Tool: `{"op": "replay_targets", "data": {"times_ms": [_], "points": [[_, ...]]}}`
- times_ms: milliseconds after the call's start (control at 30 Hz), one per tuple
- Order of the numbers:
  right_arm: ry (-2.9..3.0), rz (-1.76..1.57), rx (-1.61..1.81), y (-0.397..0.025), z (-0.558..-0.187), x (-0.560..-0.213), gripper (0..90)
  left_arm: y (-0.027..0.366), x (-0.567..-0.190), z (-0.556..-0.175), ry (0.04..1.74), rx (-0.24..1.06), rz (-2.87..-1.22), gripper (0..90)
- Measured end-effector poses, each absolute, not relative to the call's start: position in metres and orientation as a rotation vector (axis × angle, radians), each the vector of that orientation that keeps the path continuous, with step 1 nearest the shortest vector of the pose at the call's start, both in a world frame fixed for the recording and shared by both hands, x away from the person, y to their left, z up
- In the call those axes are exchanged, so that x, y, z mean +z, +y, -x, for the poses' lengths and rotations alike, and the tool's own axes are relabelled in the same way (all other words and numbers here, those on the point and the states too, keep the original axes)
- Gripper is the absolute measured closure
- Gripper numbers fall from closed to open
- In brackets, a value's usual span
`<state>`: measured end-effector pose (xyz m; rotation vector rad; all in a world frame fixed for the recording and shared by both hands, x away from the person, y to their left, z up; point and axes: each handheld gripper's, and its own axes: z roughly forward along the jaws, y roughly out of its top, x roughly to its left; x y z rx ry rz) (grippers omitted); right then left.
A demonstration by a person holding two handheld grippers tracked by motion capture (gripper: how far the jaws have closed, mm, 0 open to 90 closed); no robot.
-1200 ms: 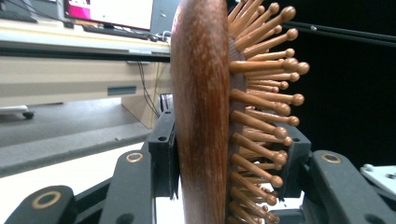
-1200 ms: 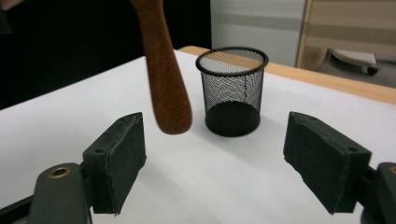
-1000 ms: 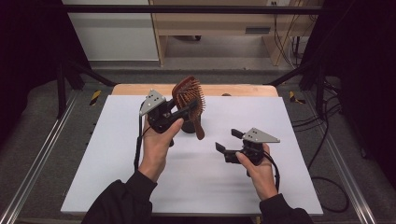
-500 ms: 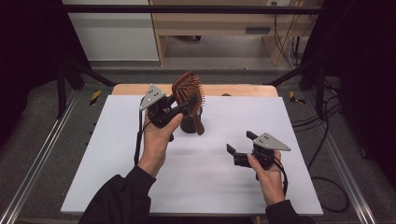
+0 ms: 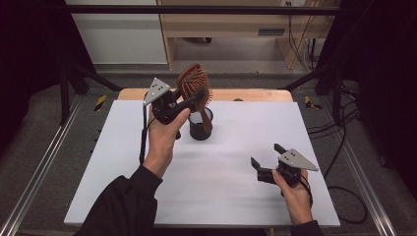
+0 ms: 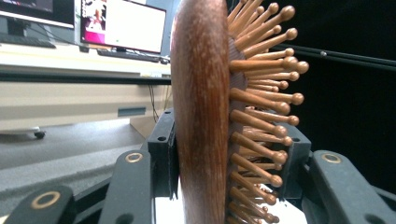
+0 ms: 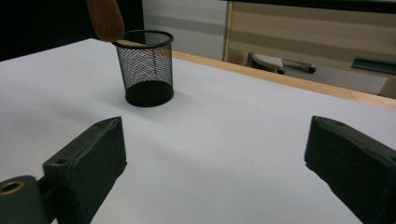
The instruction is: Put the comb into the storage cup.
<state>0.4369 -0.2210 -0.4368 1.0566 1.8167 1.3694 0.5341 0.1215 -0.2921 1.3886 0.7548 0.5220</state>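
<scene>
A brown wooden hairbrush (image 5: 194,81) is upright at the table's far middle, and my left gripper (image 5: 193,97) is shut on its head. In the left gripper view the brush (image 6: 205,116) stands edge-on between the jaws, bristles to the right. Its handle (image 5: 206,120) points down to the rim of a black mesh cup (image 5: 200,129). The right gripper view has the handle's tip (image 7: 106,18) at the cup (image 7: 148,70) rim's left edge. Near the table's front right, my right gripper (image 5: 265,154) is open, nothing between its jaws (image 7: 219,158).
A white sheet (image 5: 221,172) covers the table, with a wooden edge (image 5: 255,95) at the far side. Metal rails (image 5: 44,162) run along both sides. Cables (image 5: 339,147) trail on the floor at the right.
My right gripper has drawn back to the right and toward the person. My left gripper has lifted the brush slightly, which uncovers the cup below the handle.
</scene>
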Motion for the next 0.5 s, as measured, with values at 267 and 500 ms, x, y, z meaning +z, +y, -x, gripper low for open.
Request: {"op": "replay_targets", "data": {"times_ms": [267,500], "points": [[1.789,-1.085,1.370,-0.241,-0.422,-0.439,4.8,0.124,-0.281,-0.547,0.778,0.558,-1.366,52.5],[1.777,-1.097,1.403,-0.251,-0.423,-0.441,4.3,0.125,-0.279,-0.560,0.805,0.605,-1.365,52.4]]}}
